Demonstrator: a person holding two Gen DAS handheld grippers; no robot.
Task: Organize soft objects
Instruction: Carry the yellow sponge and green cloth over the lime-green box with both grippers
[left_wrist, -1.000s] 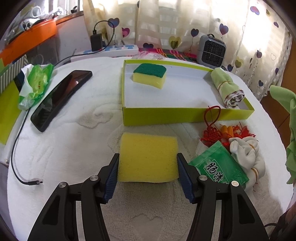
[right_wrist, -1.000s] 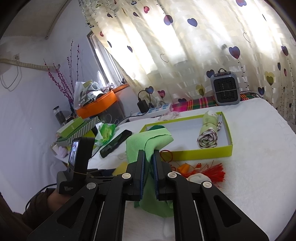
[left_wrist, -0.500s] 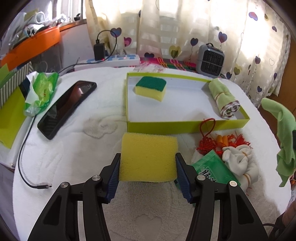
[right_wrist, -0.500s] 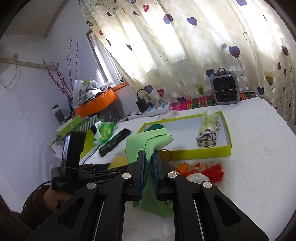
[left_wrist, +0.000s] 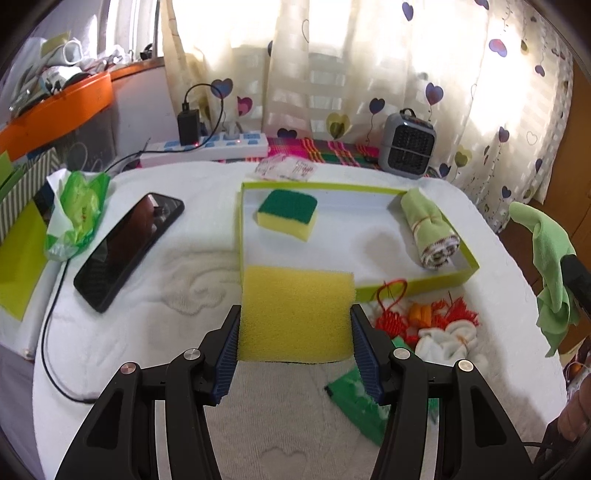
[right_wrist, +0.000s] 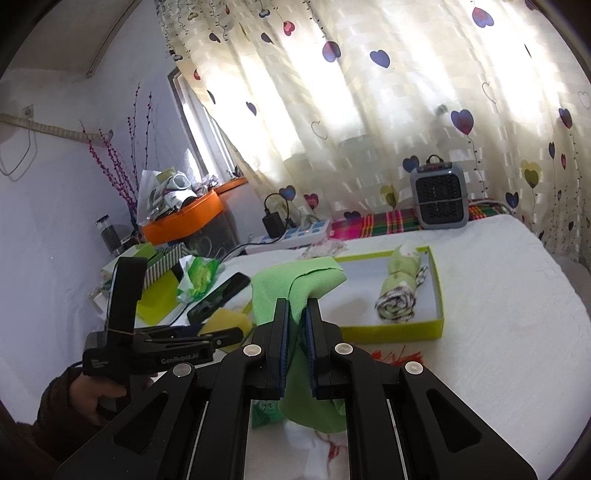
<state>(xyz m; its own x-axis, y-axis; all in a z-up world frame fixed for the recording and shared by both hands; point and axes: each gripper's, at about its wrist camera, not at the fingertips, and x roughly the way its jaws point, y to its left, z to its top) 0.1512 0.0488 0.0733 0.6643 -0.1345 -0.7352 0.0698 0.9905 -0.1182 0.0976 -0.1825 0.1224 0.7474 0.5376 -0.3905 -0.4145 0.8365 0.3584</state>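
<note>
- The middle of the green tray (left_wrist: 466, 274) floor is bare, between the green-topped sponge (left_wrist: 287, 213) at its far left and the rolled cloth (left_wrist: 428, 232) along its right wall.
- Its near wall stands across any low approach.
- Right of that wall, red tassels (left_wrist: 399, 317), white cloth (left_wrist: 448, 341) and a green packet (left_wrist: 360, 406) crowd the white cover (left_wrist: 166, 332) (tightly packed).
- Left, a phone (left_wrist: 129, 247) and cable (left_wrist: 51, 350) lie across open cover.

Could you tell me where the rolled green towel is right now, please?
In the left wrist view, the rolled green towel lies inside the yellow-green tray at its right end, across from the green-topped sponge.
</note>
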